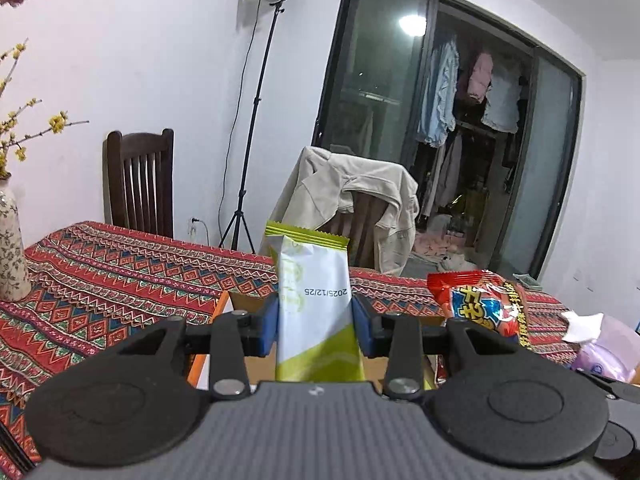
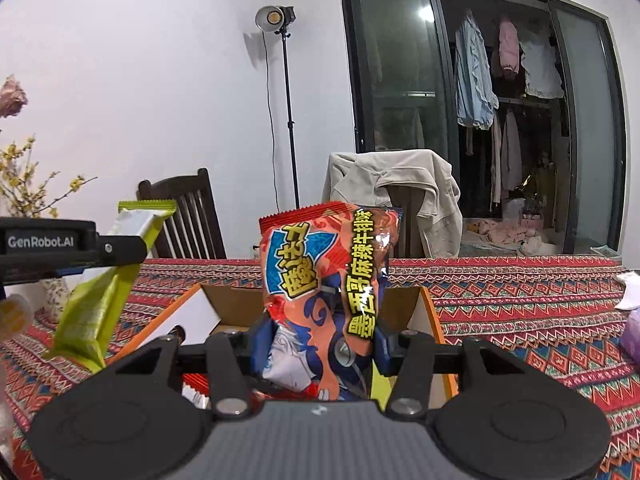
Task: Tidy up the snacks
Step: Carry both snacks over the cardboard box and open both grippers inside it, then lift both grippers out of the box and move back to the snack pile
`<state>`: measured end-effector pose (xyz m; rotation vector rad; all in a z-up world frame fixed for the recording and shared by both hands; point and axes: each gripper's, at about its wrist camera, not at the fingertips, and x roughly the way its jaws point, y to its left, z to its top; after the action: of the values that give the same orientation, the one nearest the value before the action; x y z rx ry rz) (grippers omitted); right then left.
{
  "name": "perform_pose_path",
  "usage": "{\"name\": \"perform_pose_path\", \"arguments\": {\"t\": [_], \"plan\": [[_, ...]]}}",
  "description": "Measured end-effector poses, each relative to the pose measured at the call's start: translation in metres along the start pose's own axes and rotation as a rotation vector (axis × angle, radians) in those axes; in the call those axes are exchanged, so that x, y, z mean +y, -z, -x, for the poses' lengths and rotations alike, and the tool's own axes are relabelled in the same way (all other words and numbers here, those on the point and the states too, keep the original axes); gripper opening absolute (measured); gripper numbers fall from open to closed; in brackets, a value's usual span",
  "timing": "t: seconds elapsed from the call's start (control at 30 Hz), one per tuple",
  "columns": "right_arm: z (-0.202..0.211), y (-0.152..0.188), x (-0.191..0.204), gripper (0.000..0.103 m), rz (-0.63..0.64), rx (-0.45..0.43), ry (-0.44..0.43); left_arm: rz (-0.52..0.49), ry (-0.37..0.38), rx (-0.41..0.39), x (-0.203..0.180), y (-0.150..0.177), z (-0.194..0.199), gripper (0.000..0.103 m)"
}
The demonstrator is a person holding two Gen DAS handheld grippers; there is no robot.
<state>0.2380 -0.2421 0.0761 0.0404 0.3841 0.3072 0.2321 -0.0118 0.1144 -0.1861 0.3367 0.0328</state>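
Note:
My left gripper (image 1: 315,326) is shut on a green-and-white snack bar (image 1: 310,280), held upright above an open cardboard box (image 1: 240,302). The bar and the left gripper also show at the left of the right wrist view, the bar (image 2: 96,300) hanging from the gripper (image 2: 120,250). My right gripper (image 2: 320,346) is shut on a red-orange snack bag (image 2: 324,280) with yellow Chinese lettering, held above the same box (image 2: 420,312). That bag shows in the left wrist view (image 1: 480,304) to the right of the bar.
The box stands on a table with a red patterned cloth (image 2: 540,320). A floral vase (image 1: 10,252) stands at the left. A purple tissue pack (image 1: 604,352) lies at the right. Two chairs, one draped with a beige jacket (image 2: 400,184), and a light stand (image 2: 286,120) are behind the table.

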Motion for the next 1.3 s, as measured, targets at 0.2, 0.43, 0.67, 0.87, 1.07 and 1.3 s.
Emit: {"name": "perform_pose_path", "arguments": {"t": [0.2,0.43,0.67,0.87,1.07,1.3], "plan": [[-0.033,-0.007,-0.004,0.048,-0.011,0.017,0.02,0.02,-0.032,0.028,0.008,-0.001,-0.038,0.039],[-0.062,0.006,-0.012,0.049,-0.023,0.046,0.03,0.024,-0.065,0.056,0.02,0.011,-0.071,0.039],[-0.082,0.018,-0.018,0.048,-0.049,0.096,0.024,-0.004,-0.079,0.097,0.023,0.026,-0.096,0.039],[-0.093,0.024,-0.021,0.049,-0.049,0.144,0.033,-0.028,-0.105,0.156,0.024,0.038,-0.109,0.04],[-0.095,0.027,-0.023,0.061,-0.051,0.168,0.038,-0.032,-0.112,0.185,0.024,0.043,-0.112,0.042],[-0.085,0.027,-0.026,0.103,-0.067,0.138,0.044,-0.014,-0.111,0.139,0.023,0.04,-0.101,0.103]]}}
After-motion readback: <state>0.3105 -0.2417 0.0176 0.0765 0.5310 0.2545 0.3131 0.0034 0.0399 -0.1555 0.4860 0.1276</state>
